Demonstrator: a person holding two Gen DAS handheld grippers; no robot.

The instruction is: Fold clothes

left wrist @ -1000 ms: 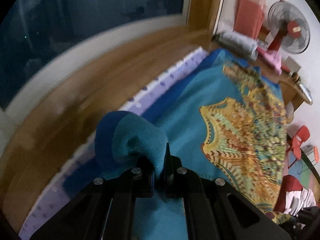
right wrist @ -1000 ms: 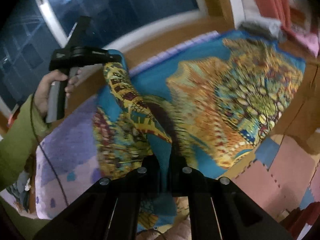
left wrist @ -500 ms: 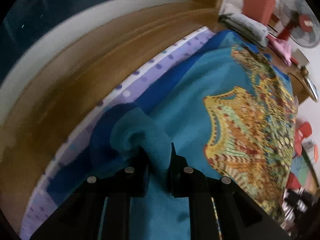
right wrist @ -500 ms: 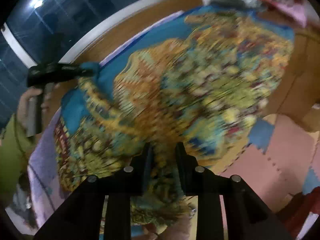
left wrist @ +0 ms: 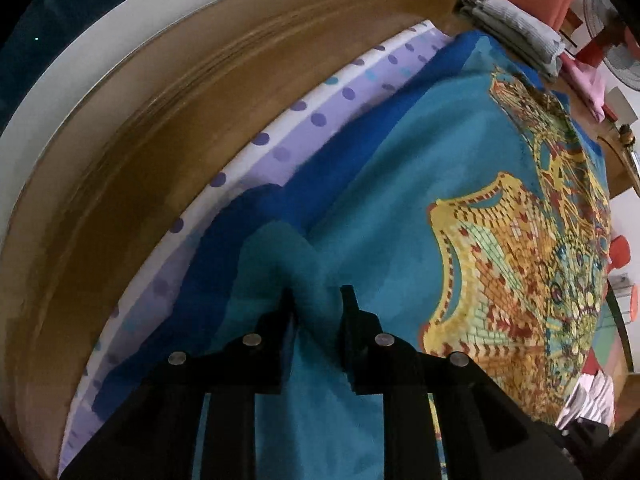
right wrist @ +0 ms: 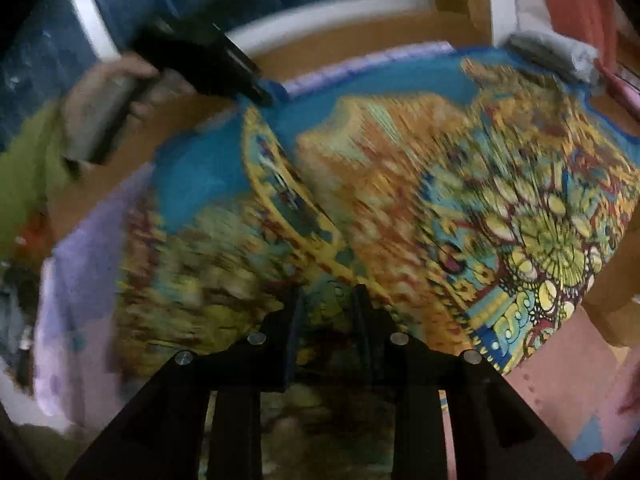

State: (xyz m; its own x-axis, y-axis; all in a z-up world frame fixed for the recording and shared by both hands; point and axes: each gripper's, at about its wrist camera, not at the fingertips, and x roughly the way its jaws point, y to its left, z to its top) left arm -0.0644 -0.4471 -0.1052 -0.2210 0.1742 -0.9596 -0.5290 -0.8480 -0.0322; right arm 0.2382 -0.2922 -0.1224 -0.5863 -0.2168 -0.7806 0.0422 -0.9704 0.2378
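A big teal garment (left wrist: 400,184) with a gold, red and green mosaic print lies spread across the bed, covering most of it. Its plain teal part runs toward the window-side edge; the print fills the side toward the room. Under it, a lilac dotted sheet (left wrist: 320,120) shows as a strip along the window-side edge, and beyond that strip runs a wooden ledge (left wrist: 160,120) below the dark window.

At the far corner of the bed sits a folded grey pile (left wrist: 516,28), with a pink cloth (left wrist: 584,80) just beside it.

In the right wrist view the picture is smeared, but the printed garment (right wrist: 440,184) is plain to see, with a folded-over band running from the window side down toward the near edge.

Now the left gripper (left wrist: 318,300): it points steeply down at the near window-side corner of the garment, a ridge of teal cloth standing between its fingers, the jaws easing apart and no longer pinching tight. From the right wrist it shows up top left (right wrist: 264,98), carried by a hand (right wrist: 120,84) in a green sleeve (right wrist: 28,176).

The right gripper (right wrist: 326,300) hangs over the near edge, printed cloth lying in the gap, jaws coming together; whether the fingers press on the fabric I cannot tell through the blur.
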